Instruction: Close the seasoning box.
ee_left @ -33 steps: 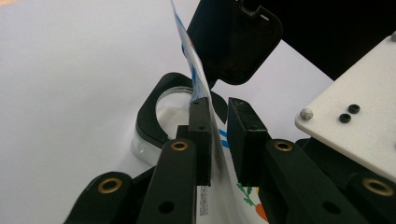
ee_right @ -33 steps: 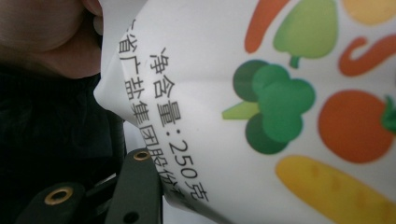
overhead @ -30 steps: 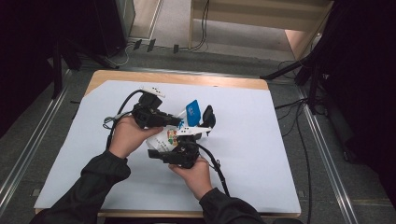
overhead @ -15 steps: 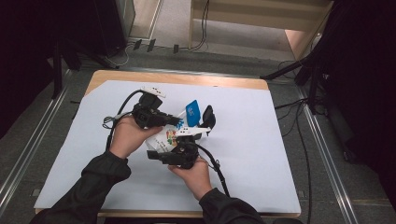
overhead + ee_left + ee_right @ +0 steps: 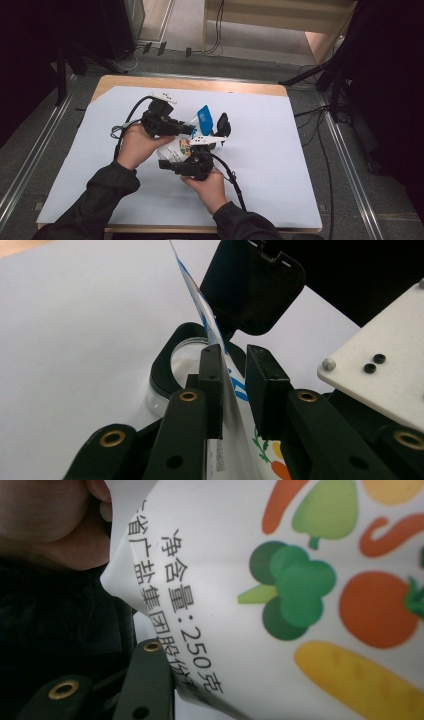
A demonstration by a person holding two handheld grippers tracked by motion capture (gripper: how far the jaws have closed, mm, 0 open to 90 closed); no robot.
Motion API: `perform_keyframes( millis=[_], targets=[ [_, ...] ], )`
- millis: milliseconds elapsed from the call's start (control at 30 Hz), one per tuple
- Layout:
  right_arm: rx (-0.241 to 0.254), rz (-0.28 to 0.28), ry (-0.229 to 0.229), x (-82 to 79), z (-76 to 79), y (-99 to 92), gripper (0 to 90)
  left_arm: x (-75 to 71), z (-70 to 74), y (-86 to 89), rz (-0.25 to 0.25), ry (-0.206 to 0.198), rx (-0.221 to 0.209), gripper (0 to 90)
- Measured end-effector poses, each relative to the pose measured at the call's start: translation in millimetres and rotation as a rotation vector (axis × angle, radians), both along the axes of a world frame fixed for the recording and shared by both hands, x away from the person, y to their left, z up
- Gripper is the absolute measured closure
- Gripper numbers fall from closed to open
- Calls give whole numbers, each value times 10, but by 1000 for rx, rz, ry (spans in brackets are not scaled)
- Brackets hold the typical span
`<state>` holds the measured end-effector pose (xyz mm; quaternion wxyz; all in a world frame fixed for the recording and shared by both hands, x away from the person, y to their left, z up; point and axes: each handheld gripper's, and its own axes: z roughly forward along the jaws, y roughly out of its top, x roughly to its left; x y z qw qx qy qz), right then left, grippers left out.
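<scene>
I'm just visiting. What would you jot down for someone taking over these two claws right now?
Left claw: jaws have just been opening, the packet's top edge between them, not pinched.
Right claw: seems clamped on the packet's lower part.
Jar: on the table behind the packet, lid flipped up.
Done: packet raised beside the jar.
Left: likely getting its contents into the jar.

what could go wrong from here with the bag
1. In the left gripper view the left gripper has the bag between its jaws, which have just been opening, with a gap at one pad: the top edge could slip free.
2. An open clear container with a black rim sits right below, with its flip lid up against the bag; a slip could knock it or spill contents.
3. The right gripper holds the bag's lower part, so a hard pull could tear it.
</scene>
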<state>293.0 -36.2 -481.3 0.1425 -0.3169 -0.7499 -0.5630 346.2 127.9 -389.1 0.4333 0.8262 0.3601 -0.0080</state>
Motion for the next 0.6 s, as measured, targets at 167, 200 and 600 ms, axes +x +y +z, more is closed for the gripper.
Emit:
perform_keyframes(
  millis=[167, 200, 600],
  targets=[
    [3, -3, 6, 4, 0, -5, 621, 0, -2, -4, -3, 2, 0, 760],
    [5, -3, 7, 5, 1, -6, 621, 0, -1, -4, -4, 1, 0, 758],
    [-23, 5, -12, -6, 4, 14, 616, -42, 15, -49, 4, -37, 59, 900]
  ],
)
